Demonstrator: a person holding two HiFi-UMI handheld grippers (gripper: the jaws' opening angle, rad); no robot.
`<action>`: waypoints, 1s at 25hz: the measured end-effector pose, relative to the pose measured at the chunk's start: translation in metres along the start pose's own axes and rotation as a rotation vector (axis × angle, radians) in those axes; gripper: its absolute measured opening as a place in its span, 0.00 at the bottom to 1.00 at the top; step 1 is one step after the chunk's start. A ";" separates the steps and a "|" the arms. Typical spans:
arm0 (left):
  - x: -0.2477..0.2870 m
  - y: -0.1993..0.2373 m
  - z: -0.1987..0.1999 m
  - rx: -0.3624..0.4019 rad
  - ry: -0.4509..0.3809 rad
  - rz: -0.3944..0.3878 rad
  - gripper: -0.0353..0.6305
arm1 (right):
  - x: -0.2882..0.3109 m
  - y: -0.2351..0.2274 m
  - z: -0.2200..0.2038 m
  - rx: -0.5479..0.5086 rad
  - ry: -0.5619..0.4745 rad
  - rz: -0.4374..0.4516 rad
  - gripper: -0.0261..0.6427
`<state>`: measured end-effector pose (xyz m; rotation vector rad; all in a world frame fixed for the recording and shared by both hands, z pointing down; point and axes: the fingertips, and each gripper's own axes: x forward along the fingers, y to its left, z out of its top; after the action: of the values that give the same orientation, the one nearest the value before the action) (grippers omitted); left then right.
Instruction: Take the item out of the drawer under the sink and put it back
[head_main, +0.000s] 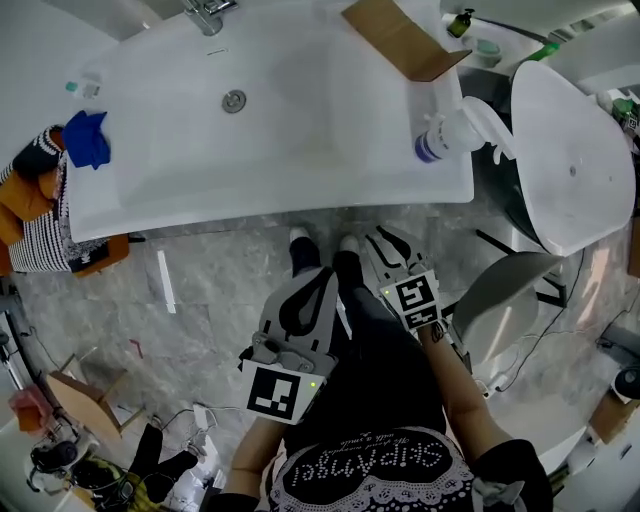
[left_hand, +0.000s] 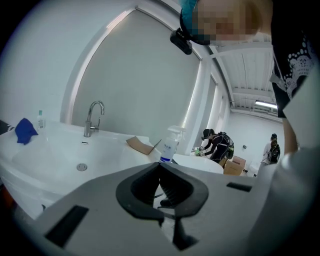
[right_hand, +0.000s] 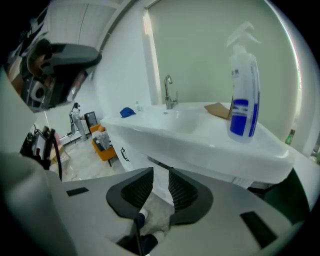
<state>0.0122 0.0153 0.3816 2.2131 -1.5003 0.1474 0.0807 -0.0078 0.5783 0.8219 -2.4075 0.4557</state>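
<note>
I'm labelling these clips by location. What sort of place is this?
Probably a mock bathroom inside a large hall: a white sink with a faucet and spray bottle, while other people work beside cardboard boxes in open space behind.

Spray bottle (head_main: 452, 133), cardboard (head_main: 398, 38), blue cloth (head_main: 86, 138) on sink (head_main: 300, 195)
</note>
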 end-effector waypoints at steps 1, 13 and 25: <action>0.001 0.000 -0.002 -0.002 0.005 -0.004 0.06 | 0.010 -0.002 -0.010 -0.008 0.019 -0.009 0.17; 0.023 0.022 -0.043 -0.059 0.086 -0.037 0.06 | 0.127 -0.010 -0.108 0.070 0.192 -0.054 0.19; 0.025 0.042 -0.070 -0.092 0.141 -0.029 0.06 | 0.183 -0.043 -0.135 0.255 0.204 -0.174 0.29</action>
<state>-0.0043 0.0113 0.4656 2.1048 -1.3709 0.2159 0.0399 -0.0602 0.7997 1.0317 -2.0967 0.7488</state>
